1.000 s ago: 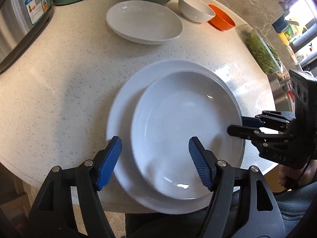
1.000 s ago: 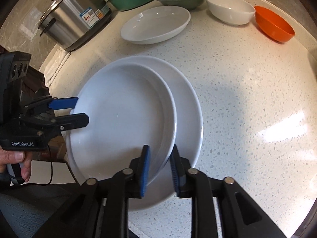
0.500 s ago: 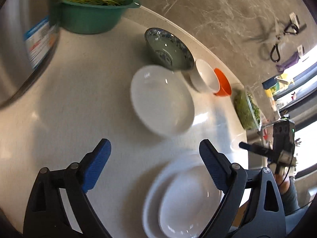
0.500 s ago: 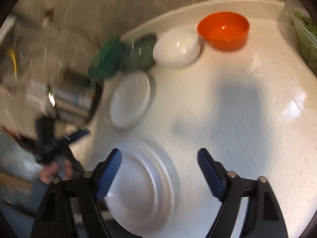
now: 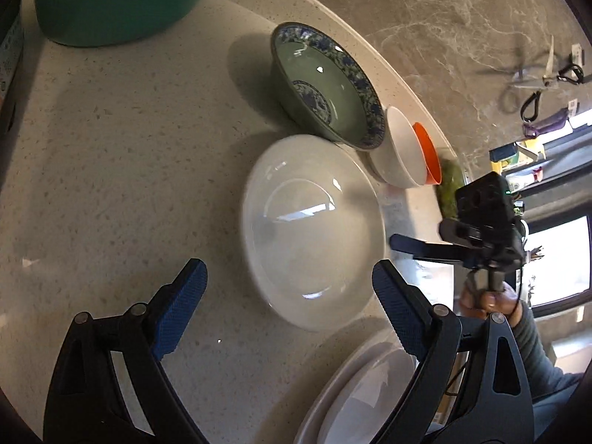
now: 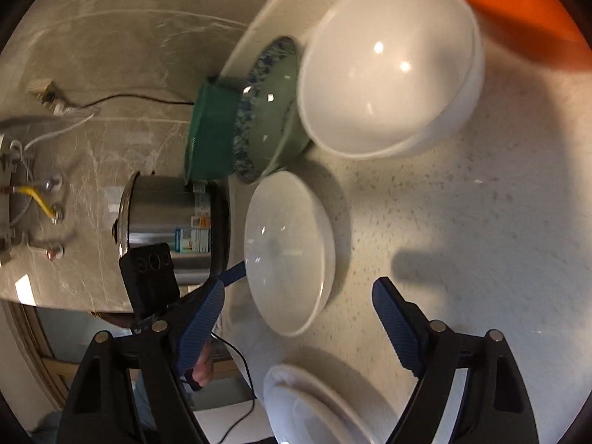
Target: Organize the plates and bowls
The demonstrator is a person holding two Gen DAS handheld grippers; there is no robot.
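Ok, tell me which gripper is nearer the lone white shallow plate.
Left, though narrowly. The left gripper hangs open right at the white shallow plate, its near rim between the fingers. The right gripper, also open, sits off the plate's other side.

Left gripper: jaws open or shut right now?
Open. The left gripper has its jaws spread wide with nothing between them, hovering over the counter beside the shallow white plate.

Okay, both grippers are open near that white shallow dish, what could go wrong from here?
1. The white shallow dish looks glossy and neither the left gripper nor the right gripper holds it yet; a thin rim pinch might slip.
2. The patterned green bowl sits close behind the dish, so lifting or sliding it could knock that bowl.
3. The stacked plates lie close to the counter edge; a careless bump could push them off.
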